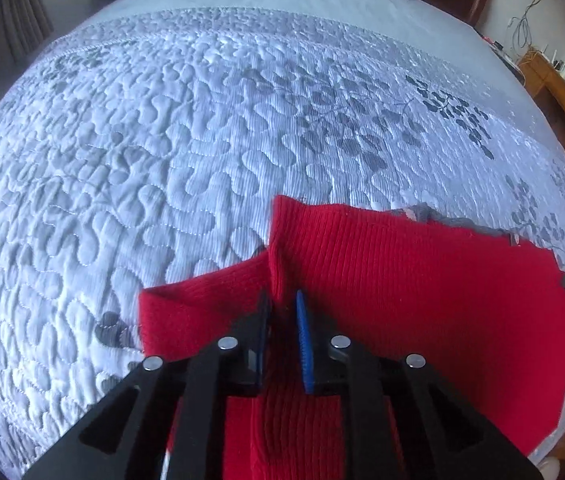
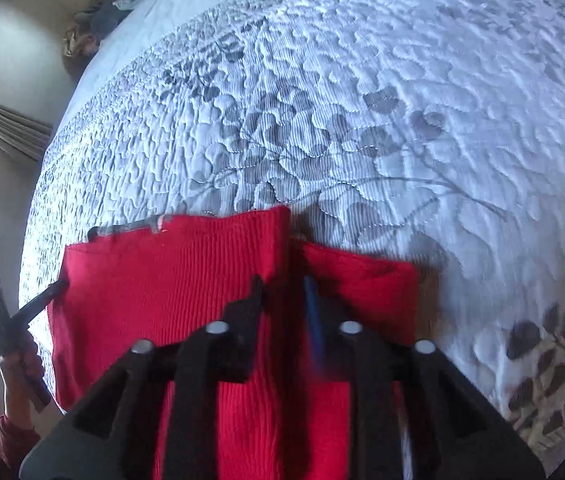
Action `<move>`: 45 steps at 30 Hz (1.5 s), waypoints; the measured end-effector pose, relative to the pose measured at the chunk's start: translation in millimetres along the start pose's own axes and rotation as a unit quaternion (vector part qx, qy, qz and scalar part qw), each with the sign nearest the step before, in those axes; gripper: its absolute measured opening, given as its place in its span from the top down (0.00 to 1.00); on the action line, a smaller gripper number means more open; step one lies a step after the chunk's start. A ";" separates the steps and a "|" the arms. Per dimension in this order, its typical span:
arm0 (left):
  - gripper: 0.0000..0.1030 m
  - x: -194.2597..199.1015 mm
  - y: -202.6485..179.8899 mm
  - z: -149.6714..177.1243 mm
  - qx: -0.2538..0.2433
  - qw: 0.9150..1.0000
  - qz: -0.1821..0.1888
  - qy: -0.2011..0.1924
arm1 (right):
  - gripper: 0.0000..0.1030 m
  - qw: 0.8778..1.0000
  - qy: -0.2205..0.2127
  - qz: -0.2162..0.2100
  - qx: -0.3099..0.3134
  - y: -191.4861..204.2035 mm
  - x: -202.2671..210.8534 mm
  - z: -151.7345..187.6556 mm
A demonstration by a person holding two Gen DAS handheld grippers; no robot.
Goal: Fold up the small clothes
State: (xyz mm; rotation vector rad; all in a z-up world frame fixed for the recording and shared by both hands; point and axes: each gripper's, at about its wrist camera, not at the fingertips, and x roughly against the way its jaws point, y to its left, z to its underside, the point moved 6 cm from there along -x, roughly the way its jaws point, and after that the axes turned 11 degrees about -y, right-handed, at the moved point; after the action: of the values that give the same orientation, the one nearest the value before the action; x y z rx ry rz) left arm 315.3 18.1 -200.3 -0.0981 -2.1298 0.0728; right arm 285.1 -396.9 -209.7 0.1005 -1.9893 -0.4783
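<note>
Fingers of the left gripper [image 1: 282,320] pinch the red knit garment [image 1: 402,280] (ribbed) above the quilted bed [image 1: 162,140]; the right gripper [image 2: 284,300] pinches it too.

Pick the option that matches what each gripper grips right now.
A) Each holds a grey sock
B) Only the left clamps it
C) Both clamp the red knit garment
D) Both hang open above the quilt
C: the left gripper and the right gripper each pinch a raised fold of the red knit garment over the quilt.
</note>
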 end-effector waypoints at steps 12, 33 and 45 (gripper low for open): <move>0.62 94.0 -34.4 78.8 -0.006 1.000 0.015 -0.012 | 0.75 0.995 -0.003 -0.019 0.097 65.7 79.0 96.9; 0.45 124.3 -48.7 127.1 -0.041 0.998 -0.004 -0.040 | 0.75 0.996 -0.010 0.037 0.076 64.4 78.2 157.5; 0.45 93.0 -38.7 141.2 -0.049 0.998 -0.020 -0.020 | 0.75 0.995 0.014 0.053 0.078 55.8 50.9 169.2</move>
State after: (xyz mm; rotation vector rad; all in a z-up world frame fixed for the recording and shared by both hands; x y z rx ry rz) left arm 144.9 -13.1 -193.5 -0.1123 -2.1737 -0.0527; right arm 120.8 -311.2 -210.0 0.0976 -1.9921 -0.2509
